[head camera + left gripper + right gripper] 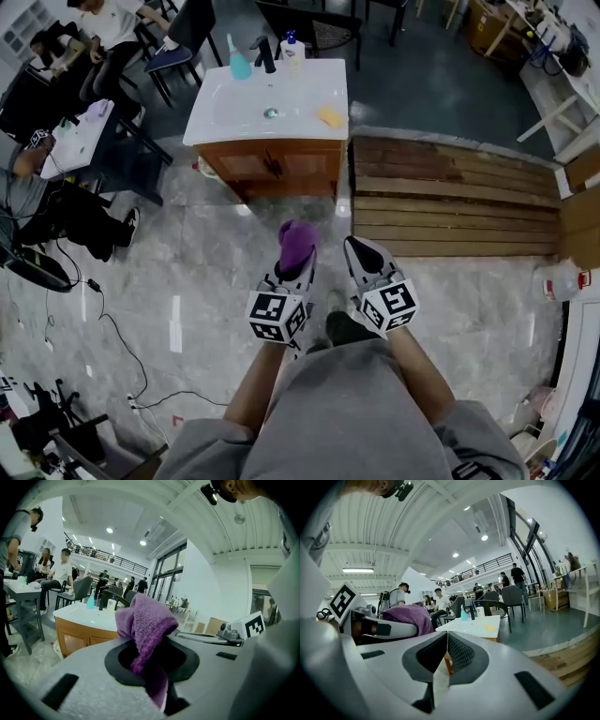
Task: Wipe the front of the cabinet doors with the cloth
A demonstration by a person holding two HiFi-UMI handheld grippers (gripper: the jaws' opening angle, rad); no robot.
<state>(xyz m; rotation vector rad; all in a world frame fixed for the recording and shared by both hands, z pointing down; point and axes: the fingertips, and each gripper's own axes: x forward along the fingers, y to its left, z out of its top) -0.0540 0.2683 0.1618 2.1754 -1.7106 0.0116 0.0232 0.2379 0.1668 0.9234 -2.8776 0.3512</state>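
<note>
1 teal bottle (240, 64), 1 sponge (329, 116) (yellow), wooden platform (450, 197).

cloth (298, 238) in left gripper (297, 259) jaws | right gripper (360, 247) alongside | cabinet (272, 167) ahead of both

Head view looks steeply down; both gripper views face level toward the same distant cabinet (272, 167).

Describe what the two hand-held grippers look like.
The left hand-held gripper and right hand-held gripper have light grey bodies with black jaw pads. Each carries a white cube printed with black square markers. The person's clothing is grey.
</note>
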